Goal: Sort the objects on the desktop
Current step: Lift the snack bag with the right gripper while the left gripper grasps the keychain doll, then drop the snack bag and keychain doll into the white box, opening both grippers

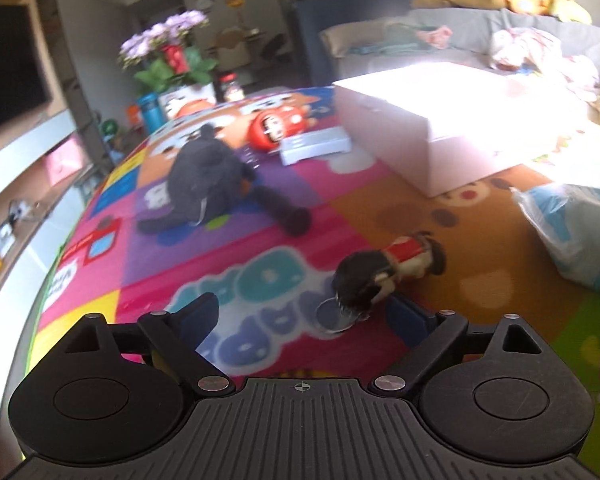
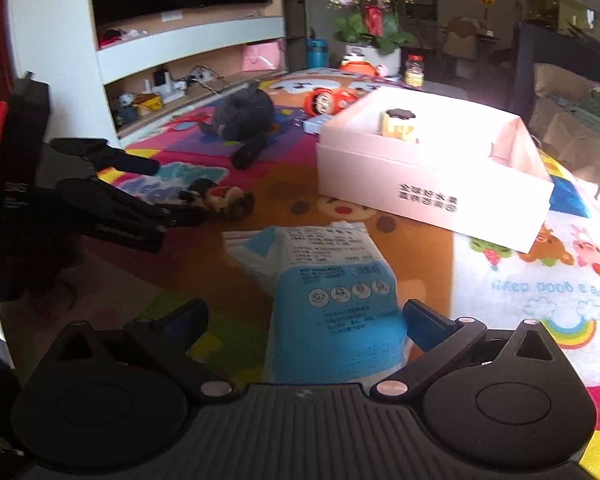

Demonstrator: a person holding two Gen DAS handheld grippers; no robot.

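Pink cardboard marks the goal: an open box is set on the play mat, and one yellow jar is already seen inside it. Well apart from the box, a small doll with dark hair and a red body is laid on its side on the mat, a ring attached at its head. The left claw is spread wide, and the doll's head is seen just off its right-hand finger; nothing is pinched. The right claw is also spread wide, and a blue-and-white pack is lodged between its fingers without being visibly squeezed (contact on the far side cannot be told).

Several risks are judged from here. The doll sits off-centre in the left claw, so a closing finger may push it aside or catch only the hair, and it could then be dropped on the way to the box. The ring may be snagged instead of the body. The pack is soft and slippery-looking; if only the loose film is pinched, it may sag or slide out when lifted. The two claws are held near each other, so a collision is possible if both are carried to the box at once.

Further back, a dark plush, a red toy and a grey tray are left unsorted.
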